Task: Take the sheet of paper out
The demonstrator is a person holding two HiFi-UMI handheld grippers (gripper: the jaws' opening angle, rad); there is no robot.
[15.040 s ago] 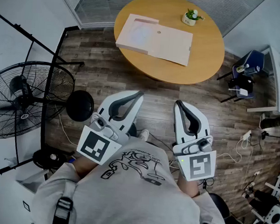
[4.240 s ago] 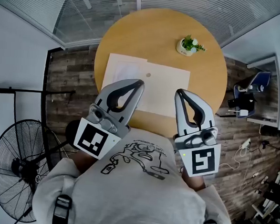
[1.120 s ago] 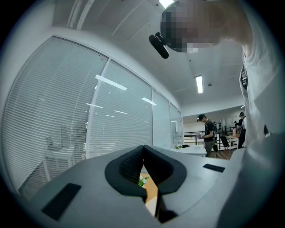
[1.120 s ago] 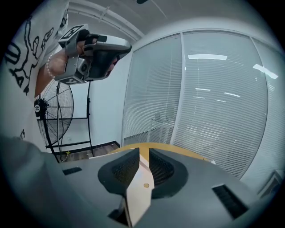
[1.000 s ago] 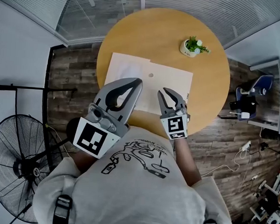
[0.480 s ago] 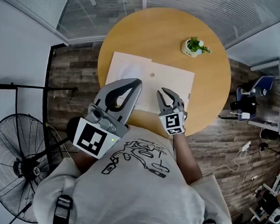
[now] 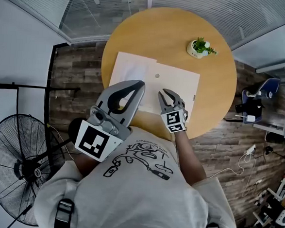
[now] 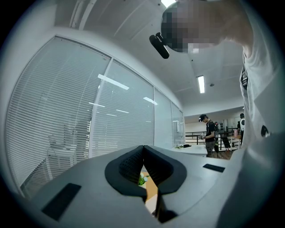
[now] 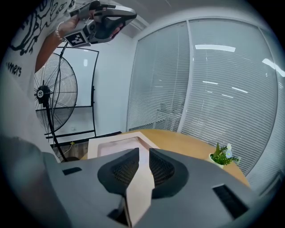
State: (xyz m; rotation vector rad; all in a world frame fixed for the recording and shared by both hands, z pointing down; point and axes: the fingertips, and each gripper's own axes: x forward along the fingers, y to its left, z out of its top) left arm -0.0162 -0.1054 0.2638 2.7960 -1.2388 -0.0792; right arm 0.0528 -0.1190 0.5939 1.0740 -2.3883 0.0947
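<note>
Paper (image 7: 128, 68) sits in the folder (image 7: 176, 84) on the table (image 7: 172, 35); the approach seems under way, so the right gripper (image 7: 166, 94), slightly parted and empty, must reach the paper's exposed edge, while the left gripper (image 7: 140, 84) hangs clenched on nothing.

A small potted plant (image 7: 201, 46) stands on the round wooden table (image 7: 162, 39), a black fan (image 7: 19, 168) on the plank floor (image 7: 76, 82).

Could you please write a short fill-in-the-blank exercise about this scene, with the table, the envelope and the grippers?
1. The flat beige envelope lies on a table whose top is ____ in shape.
2. The gripper over the envelope's near edge is the person's ____ one.
3. The big fan stands on the ____.
Missing words: round; right; floor.
</note>
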